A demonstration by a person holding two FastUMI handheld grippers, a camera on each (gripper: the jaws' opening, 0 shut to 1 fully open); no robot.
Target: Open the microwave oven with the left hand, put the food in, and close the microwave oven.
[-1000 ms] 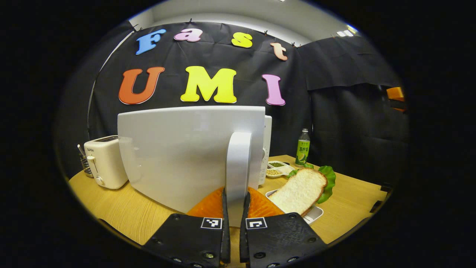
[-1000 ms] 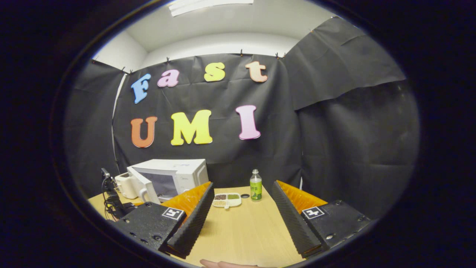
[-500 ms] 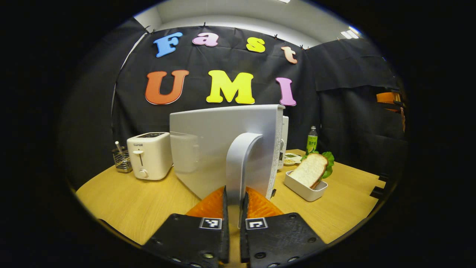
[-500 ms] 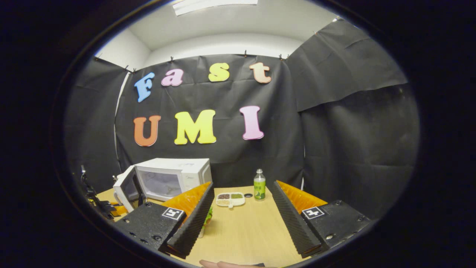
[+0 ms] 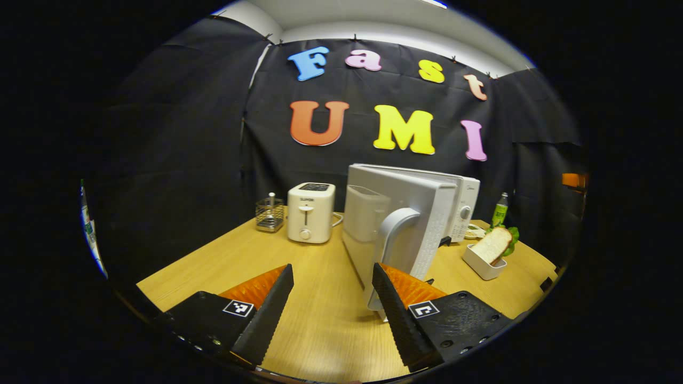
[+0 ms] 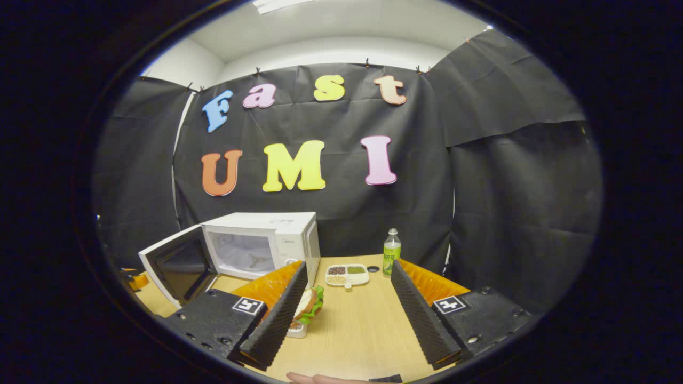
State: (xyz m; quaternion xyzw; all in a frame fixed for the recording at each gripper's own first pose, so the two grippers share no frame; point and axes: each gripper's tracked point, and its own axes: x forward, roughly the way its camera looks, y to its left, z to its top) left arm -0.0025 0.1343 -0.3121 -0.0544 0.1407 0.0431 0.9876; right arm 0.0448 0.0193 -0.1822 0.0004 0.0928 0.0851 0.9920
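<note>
Now microwave white, door swung wide, cavity exposed

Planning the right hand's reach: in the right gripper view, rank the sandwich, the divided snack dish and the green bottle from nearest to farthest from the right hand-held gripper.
1. Sandwich, in its white container, by the left finger.
2. Divided snack dish, mid-table, ahead.
3. Green bottle, farthest, near the wall.

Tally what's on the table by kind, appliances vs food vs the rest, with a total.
Appliances: 2, the microwave with its door open, the toaster
Food items: 2, the sandwich in its white container, the divided dish of grains
Drinks: 1, the green bottle
Holders: 1, the wire basket
Total: 6
</note>
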